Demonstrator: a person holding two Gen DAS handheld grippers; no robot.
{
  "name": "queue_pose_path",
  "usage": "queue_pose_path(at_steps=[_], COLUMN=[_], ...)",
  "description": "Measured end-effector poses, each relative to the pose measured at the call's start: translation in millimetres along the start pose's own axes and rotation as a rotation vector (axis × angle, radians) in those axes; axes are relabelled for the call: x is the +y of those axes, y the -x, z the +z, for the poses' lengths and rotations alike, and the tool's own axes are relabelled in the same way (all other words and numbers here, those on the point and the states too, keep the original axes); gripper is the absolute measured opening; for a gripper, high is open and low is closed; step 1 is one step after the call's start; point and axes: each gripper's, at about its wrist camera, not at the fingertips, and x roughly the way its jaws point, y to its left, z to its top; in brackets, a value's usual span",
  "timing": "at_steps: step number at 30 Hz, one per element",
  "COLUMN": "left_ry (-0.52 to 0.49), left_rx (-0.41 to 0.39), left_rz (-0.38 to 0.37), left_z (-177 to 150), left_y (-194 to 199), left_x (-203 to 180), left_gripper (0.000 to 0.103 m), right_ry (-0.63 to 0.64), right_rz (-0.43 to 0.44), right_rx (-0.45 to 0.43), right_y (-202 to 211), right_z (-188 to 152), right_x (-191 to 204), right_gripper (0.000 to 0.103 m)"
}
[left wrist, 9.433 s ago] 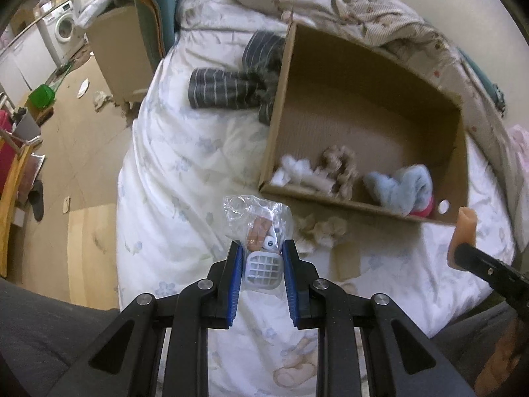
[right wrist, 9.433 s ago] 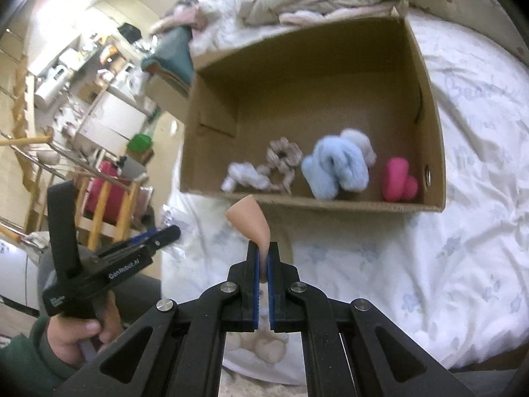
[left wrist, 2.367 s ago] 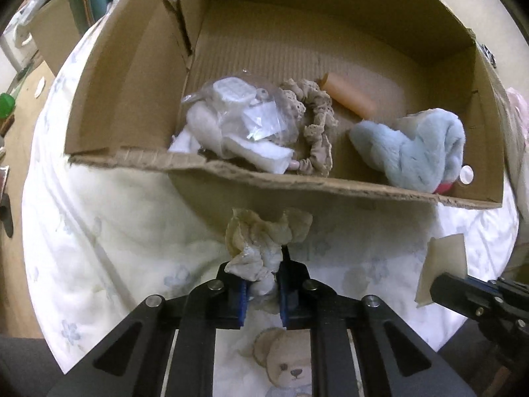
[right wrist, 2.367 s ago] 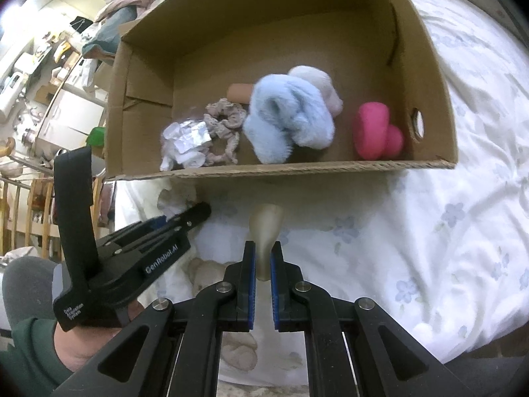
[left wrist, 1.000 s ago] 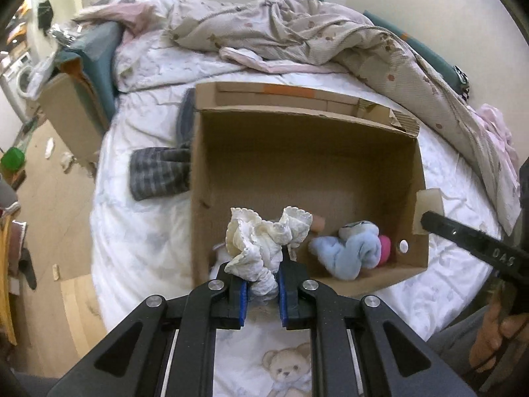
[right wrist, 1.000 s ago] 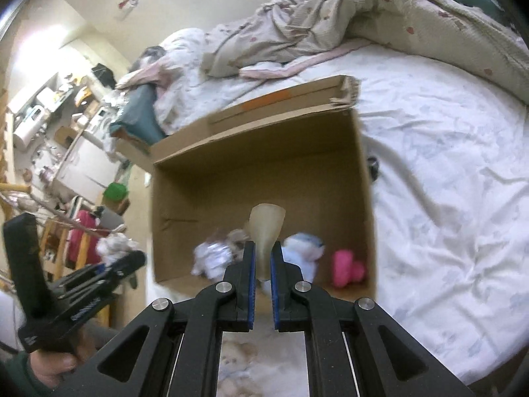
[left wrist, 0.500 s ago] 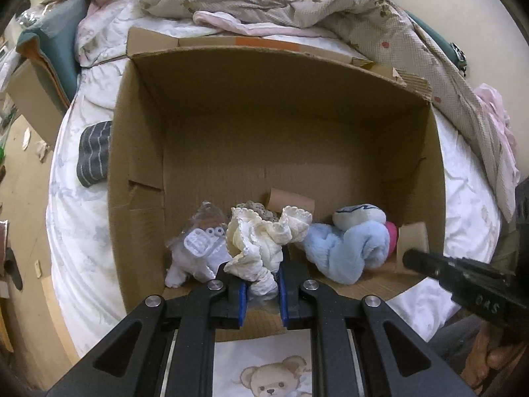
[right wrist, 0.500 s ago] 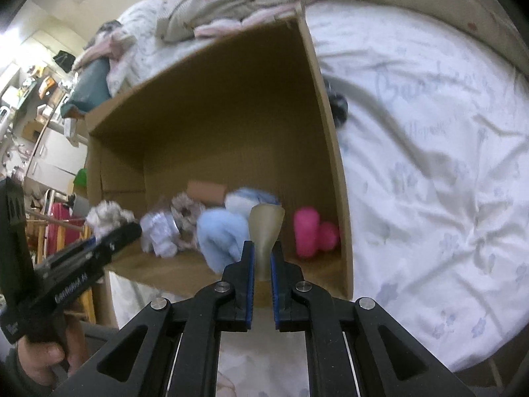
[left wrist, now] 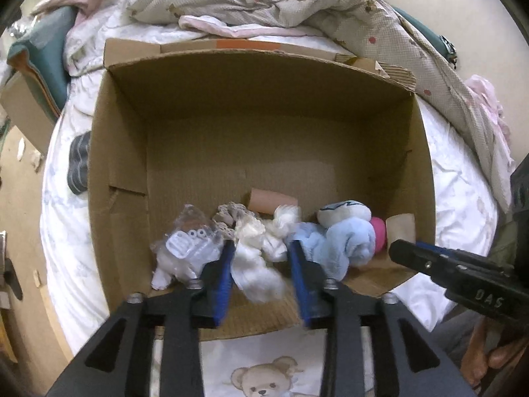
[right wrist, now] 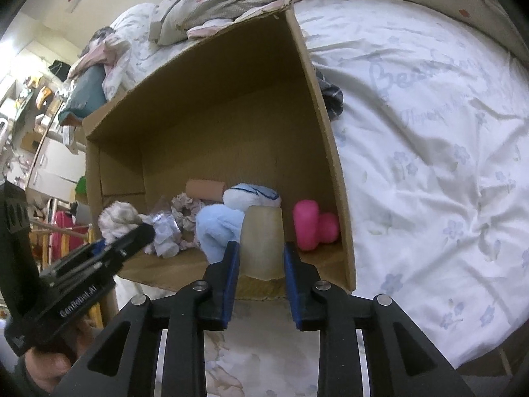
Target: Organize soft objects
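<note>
An open cardboard box (left wrist: 119, 152) lies on the bed. My left gripper (left wrist: 261, 264) is open over the box's near edge, and a cream frilly cloth (left wrist: 254, 258), blurred, is between its spread jaws. My right gripper (right wrist: 259, 258) is open too, with a tan sponge (right wrist: 261, 241) loose between its jaws above the box's right corner (right wrist: 340, 218). In the box lie a clear plastic bag (left wrist: 185, 244), a lace scrunchie (left wrist: 231, 213), a peach roll (left wrist: 267, 200), a blue plush (left wrist: 344, 241) and a pink piece (right wrist: 312, 228).
The box sits on a white flowered bedsheet (right wrist: 429, 152). A crumpled beige quilt (left wrist: 297, 3) lies behind it. Dark striped cloth (left wrist: 77, 162) lies left of the box. The bed edge and floor (left wrist: 20, 231) are at the left.
Both grippers have opened over the box. The cream cloth is coming free of the left jaws, and the tan sponge sits loose between the right jaws.
</note>
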Motion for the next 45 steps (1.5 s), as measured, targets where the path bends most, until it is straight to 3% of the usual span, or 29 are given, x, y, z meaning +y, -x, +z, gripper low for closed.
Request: queue_pose_path(at_steps=[2,3,4,5,11,14,17,19,21,29,34,39,45], left_ry=[0.004,0.008,0.010,0.014,0.061,0.067,0.061,0.069,0.082,0.103,0.124,0.105,0.098], left_rx=[-0.017,-0.029,-0.033,-0.036,-0.127,-0.195,-0.219,-0.236,-0.243,-0.300,-0.325,-0.354,-0.302], left_rz=[0.001,-0.005,-0.014,-0.018,0.034,0.077,0.128,0.130,0.136,0.167,0.167,0.292,0.212], left_z=[-0.2,0.0,0.6,0.8,2.2,0.4,-2.8,-6.7,-10.8,-43.9,-66.3,-80.5,-84.0], left_y=[4.0,6.9,8.9,10.9,36.3,56.0,70.0,80.3,90.9,128.5,144.2,149.9,129.6], left_x=[1.4,2.6,3.6,5.0,15.3,17.0,21.3,25.5,30.4,43.1,50.7,47.3,46.7], left_gripper=[0.053,0.053,0.053,0.053,0.053,0.054,0.072,0.075,0.084,0.103,0.103,0.103,0.103], right_ry=[0.002,0.002,-0.001,-0.008,-0.011,0.010,0.032,0.053,0.071,0.135,0.222,0.239,0.244], right_rz=[0.001,0.000,0.001,0.009,0.039,0.042,0.046,0.033,0.031,0.015,-0.047,-0.066,-0.112], right_rx=[-0.014,-0.021,-0.032,-0.051,-0.126,-0.189,-0.231,-0.249,-0.265,-0.355,-0.379,-0.408,-0.439], right_y=[2.6,4.3,6.5,9.9,26.8,40.6,53.3,59.4,64.6,85.5,88.6,92.2,90.4], right_z=[1.0,1.5,1.6,1.9,6.3,6.0,1.2,-4.0,-7.7,-32.9,-48.7,-61.0,-68.8], right_x=[2.0,3.3,3.6,3.9,7.8,14.1,20.5,25.5,29.5,43.7,58.0,62.4,64.5], right_gripper=[0.035,0.045,0.065,0.070,0.071,0.077,0.086,0.102,0.102,0.103,0.103,0.103,0.103])
